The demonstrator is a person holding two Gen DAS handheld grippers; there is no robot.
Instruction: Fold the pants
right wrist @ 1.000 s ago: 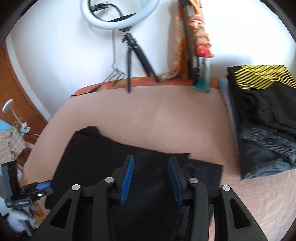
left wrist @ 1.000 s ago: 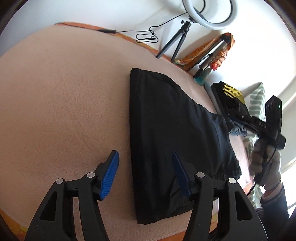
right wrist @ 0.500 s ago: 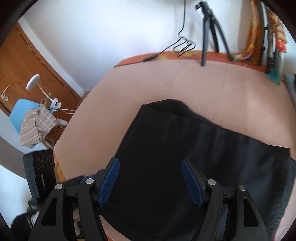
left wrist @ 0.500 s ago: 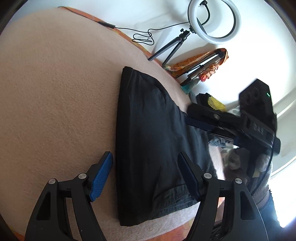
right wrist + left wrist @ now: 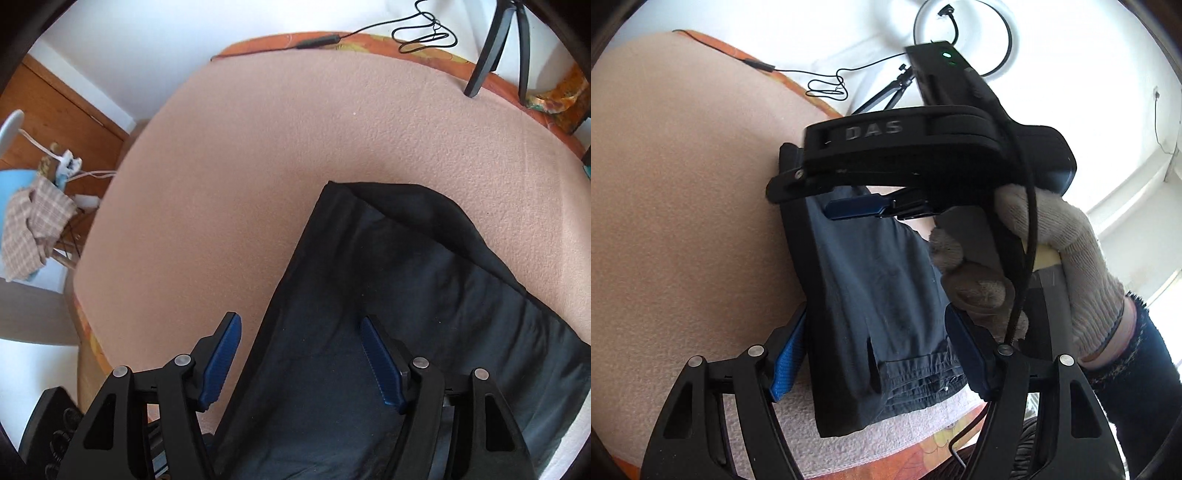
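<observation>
The pants (image 5: 879,295) lie flat on the pink blanket (image 5: 683,203), already folded lengthwise. Both grippers are wide open and hold nothing. The left gripper (image 5: 875,354) straddles the waistband end, the right gripper (image 5: 301,362) the long edge, probably to grip for the next fold.

Ring light (image 5: 964,40) on tripod (image 5: 498,48); checked cloth (image 5: 31,225) over blue chair (image 5: 14,181).

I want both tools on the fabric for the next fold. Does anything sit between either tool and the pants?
Nothing visible does. The open left tool straddles the waistband end of the pants, and the open right tool hangs directly over their long edge.
</observation>
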